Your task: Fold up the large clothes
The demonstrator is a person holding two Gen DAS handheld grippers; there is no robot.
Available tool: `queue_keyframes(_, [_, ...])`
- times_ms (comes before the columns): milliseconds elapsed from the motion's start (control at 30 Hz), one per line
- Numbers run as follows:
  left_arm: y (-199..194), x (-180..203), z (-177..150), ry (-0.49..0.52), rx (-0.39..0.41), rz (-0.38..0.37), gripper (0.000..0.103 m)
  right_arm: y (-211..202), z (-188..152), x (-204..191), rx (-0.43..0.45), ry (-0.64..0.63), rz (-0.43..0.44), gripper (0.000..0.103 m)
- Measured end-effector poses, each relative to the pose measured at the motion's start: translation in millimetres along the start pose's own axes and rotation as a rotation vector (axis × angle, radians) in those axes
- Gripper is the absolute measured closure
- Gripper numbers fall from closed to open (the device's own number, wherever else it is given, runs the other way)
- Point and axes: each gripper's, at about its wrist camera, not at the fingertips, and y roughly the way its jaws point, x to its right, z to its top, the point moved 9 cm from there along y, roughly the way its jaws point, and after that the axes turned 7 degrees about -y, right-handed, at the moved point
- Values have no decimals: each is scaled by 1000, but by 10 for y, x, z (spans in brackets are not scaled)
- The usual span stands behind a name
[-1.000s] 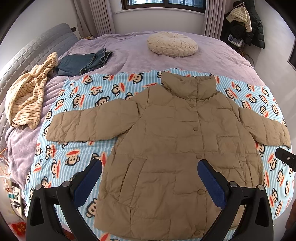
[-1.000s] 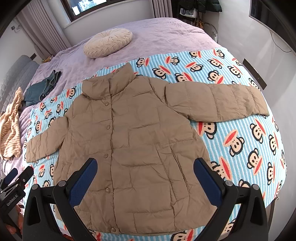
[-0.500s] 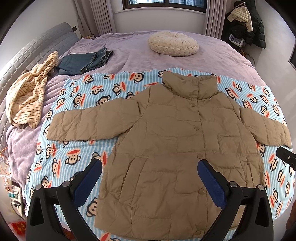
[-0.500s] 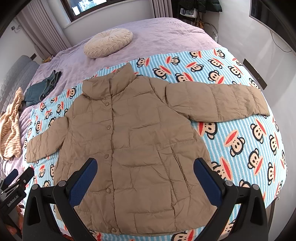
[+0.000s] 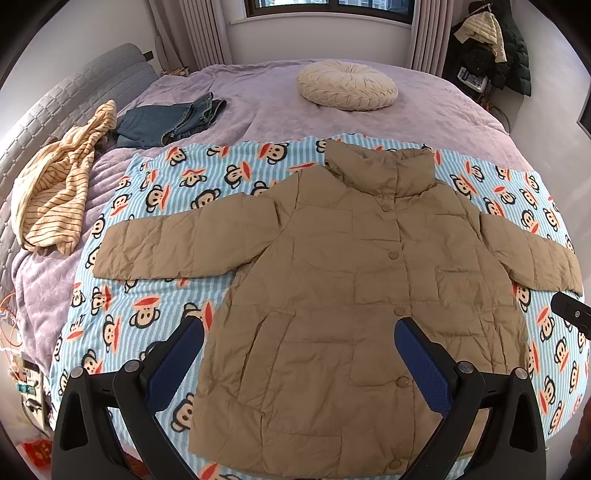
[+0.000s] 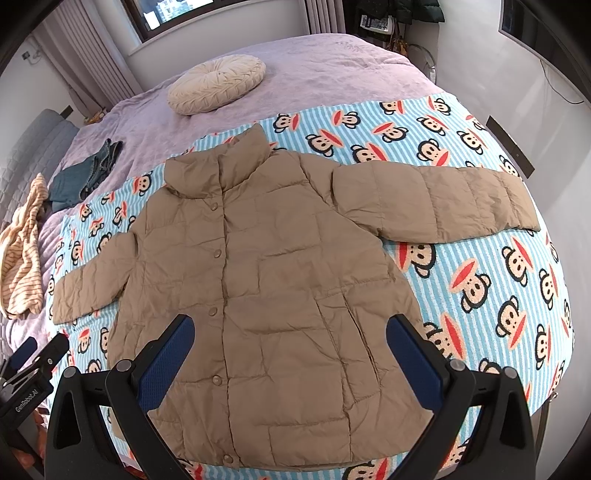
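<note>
A bed with a purple bedspread (image 5: 258, 92) filled the room, a curtained window (image 5: 328, 5) behind its far edge and dark coats hanging at the far right. A blue striped monkey-print blanket (image 5: 155, 295) covered the near half, and on it the tan puffer jacket (image 5: 332, 277) lay flat, buttoned, collar far, sleeves spread left and right. A round cream cushion (image 5: 347, 90) sat far beyond it; folded jeans (image 5: 170, 122) and a striped yellow garment (image 5: 55, 184) lay far left. The left hand-held gripper (image 5: 299, 354) and right hand-held gripper (image 6: 290, 350) both hung above the jacket's near hem, jaws wide apart and empty. Compared with a second earlier, nothing had shifted.
</note>
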Motion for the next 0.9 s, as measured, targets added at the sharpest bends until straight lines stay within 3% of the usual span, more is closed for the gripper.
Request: queue_keyframes(900, [14,6,-13,-2,-4,1,0,-14,-49,-151,-10,-11,3,0])
